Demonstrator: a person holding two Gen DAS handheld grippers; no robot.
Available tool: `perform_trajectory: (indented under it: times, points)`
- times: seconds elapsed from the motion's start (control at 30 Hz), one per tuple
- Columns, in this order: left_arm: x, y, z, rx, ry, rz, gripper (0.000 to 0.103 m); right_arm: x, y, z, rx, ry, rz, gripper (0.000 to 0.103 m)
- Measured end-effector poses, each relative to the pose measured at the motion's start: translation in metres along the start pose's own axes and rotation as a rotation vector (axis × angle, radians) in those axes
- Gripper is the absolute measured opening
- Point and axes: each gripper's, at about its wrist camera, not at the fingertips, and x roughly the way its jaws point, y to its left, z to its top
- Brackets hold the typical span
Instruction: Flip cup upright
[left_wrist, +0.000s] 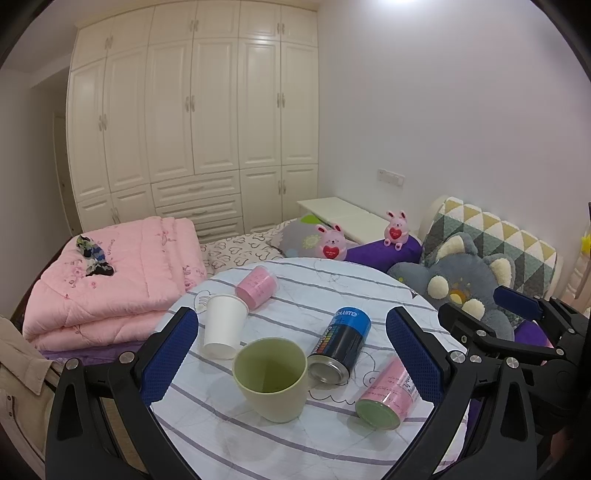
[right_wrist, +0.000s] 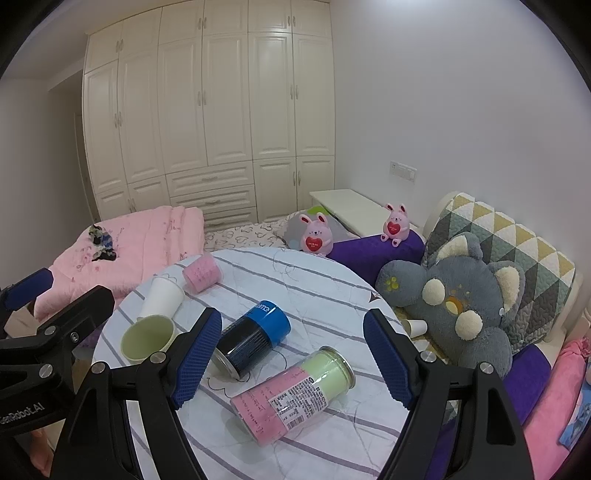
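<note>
Round table (left_wrist: 314, 443) under a white cloth with purple stripes, both grippers hovering above it. Left gripper (left_wrist: 291, 354) spread wide, nothing between its blue pads (left_wrist: 170, 354); green cup (left_wrist: 271, 376) sits in the gap between them, mouth up, standing on its base and leaning slightly, apart from both pads. In the right wrist view the same green cup (right_wrist: 147, 341) lies left of the right gripper's left finger. Right gripper (right_wrist: 291, 354) also spread wide and empty, its pads (right_wrist: 195, 362) flanking two cylinders on the cloth.

White paper cup (left_wrist: 223, 325) lies on its side just behind the green cup, mouth pointing away from the camera. Pink container (left_wrist: 256, 286) on its side beyond it, touching or nearly touching the paper cup's rim. Blue-capped dark can (left_wrist: 340, 343) on its side right of the green cup, metal base toward the camera. Pink-and-green container (right_wrist: 291, 395) on its side nearest the right gripper, printed label facing up.

Behind the table: folded pink quilt (left_wrist: 110, 280), two pink bunny toys (left_wrist: 330, 242), grey plush (left_wrist: 458, 284), cream wardrobe (left_wrist: 192, 110).
</note>
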Motion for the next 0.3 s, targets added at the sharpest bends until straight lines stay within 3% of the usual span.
perform_trajectory:
  times: [0.3]
  points:
    - [0.0073, 0.0073, -0.0046, 0.003, 0.043, -0.003, 0.103, 0.0027, 0.0013, -0.0009, -0.004, 0.009, 0.002, 0.08]
